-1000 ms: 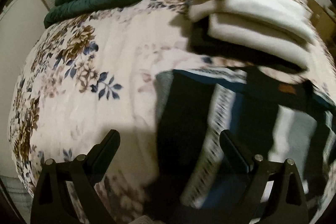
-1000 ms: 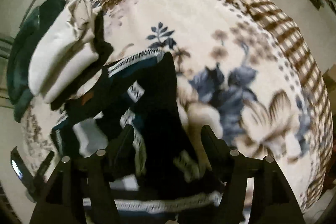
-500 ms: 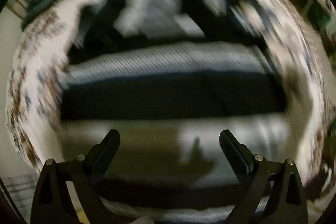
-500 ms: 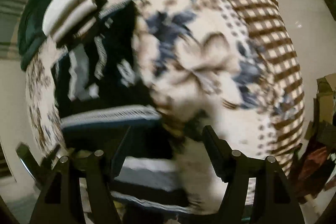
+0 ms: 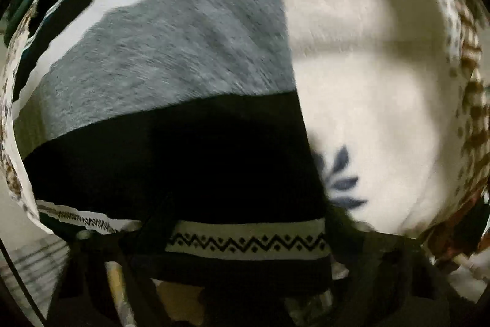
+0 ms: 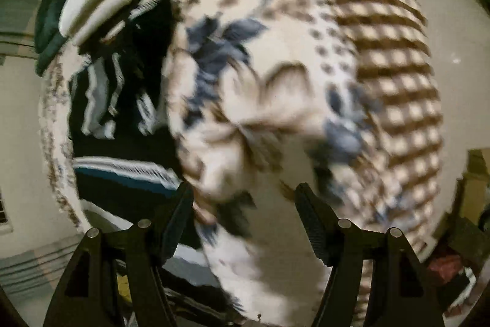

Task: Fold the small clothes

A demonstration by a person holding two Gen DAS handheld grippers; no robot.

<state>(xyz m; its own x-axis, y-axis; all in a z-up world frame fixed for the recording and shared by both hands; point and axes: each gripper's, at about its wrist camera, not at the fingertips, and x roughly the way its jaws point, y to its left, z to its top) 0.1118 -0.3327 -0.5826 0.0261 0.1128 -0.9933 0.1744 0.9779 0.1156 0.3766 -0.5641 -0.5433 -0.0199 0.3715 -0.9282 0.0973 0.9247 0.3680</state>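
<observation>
Since a second ago the left gripper [image 5: 245, 250] has swung in close over the striped sweater [image 5: 171, 57], whose grey, white and black bands now fill most of its view, while the right gripper [image 6: 245, 204] has drawn back and off to the side, over bare blanket.

One sweater lies flat on the one floral blanket [image 5: 376, 100]. Beyond the sweater sits one stack of folded cream clothes [image 6: 92, 5], and past that one dark green bundle [image 6: 49, 17].

Left gripper fingers are dark and smeared at the bottom of that view, low over the sweater's zigzag hem band [image 5: 248, 241]; I cannot tell whether they are spread or pinching it. Right gripper fingers [image 6: 312, 216] stand wide apart, holding nothing, above the blanket just beside the sweater's edge.

Only the right wrist view shows the cream stack, the green bundle and the blanket's checked brown border [image 6: 395, 75]; only the left shows the hem pattern sharply.
</observation>
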